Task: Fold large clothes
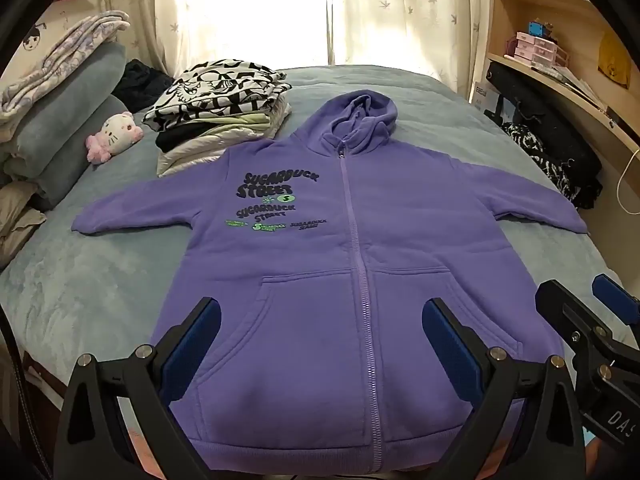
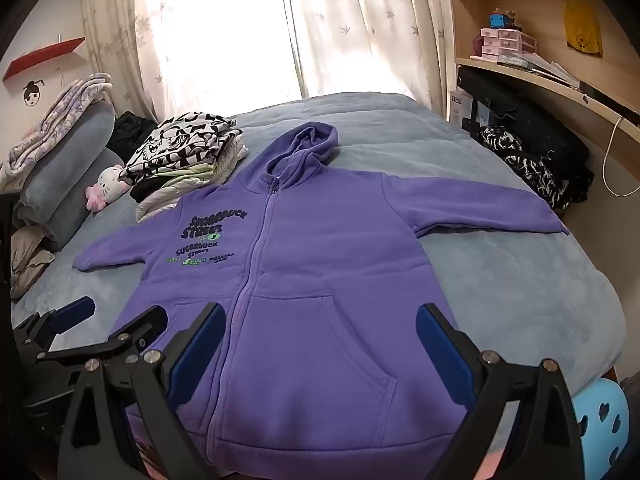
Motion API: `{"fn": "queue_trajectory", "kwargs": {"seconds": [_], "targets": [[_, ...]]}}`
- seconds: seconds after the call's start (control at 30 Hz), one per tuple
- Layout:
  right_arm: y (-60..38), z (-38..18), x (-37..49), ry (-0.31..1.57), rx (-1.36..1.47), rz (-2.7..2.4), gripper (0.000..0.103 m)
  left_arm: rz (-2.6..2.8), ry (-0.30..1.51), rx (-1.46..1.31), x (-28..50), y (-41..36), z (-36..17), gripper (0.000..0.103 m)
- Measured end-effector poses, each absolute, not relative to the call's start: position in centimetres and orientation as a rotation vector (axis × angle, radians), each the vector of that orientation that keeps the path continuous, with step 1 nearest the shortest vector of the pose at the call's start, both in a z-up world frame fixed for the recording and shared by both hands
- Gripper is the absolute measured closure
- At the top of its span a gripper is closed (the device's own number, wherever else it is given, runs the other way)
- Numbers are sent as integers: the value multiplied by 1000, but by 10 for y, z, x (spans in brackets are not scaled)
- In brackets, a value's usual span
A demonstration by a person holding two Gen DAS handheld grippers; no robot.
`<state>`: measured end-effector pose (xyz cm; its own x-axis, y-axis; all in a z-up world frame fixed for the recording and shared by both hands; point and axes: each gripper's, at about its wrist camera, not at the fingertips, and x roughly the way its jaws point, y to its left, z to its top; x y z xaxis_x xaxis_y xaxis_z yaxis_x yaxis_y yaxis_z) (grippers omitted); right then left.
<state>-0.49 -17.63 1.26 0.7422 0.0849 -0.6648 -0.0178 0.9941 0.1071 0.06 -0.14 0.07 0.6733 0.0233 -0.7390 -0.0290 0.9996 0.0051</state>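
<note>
A purple zip-up hoodie (image 1: 304,240) lies flat and face up on the bed, zipped, sleeves spread out to both sides, hood at the far end; dark and green lettering marks its left chest. The same hoodie (image 2: 320,280) fills the right wrist view. My left gripper (image 1: 320,320) hovers open over the left pocket near the hem, nothing between its blue pads. My right gripper (image 2: 320,324) stands open over the right pocket, also holding nothing. Each gripper shows in the other's view: the right gripper (image 1: 580,300) at the right edge, the left gripper (image 2: 116,316) at the lower left.
A stack of folded clothes (image 1: 216,120) sits past the hoodie's left sleeve, beside a plush cat toy (image 1: 116,136) and pillows (image 1: 60,120). The blue-grey bed cover (image 1: 100,280) lies under everything. Dark clothes (image 1: 552,160) and a wooden shelf (image 1: 560,80) stand right. A light-blue stool (image 2: 600,424) is at the bed's corner.
</note>
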Motion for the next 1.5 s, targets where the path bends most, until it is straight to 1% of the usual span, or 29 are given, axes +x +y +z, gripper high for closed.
{"fn": "queue_trajectory", "kwargs": {"seconds": [0.17, 0.4, 1.5], "targets": [[-175, 14, -6, 722, 87, 58, 6, 34, 798, -25, -7, 5, -1, 4], [-174, 9, 3, 770, 98, 79, 6, 39, 821, -28, -5, 4, 2, 4], [-179, 5, 0, 786, 111, 79, 6, 36, 835, -16, -8, -1, -4, 4]]}}
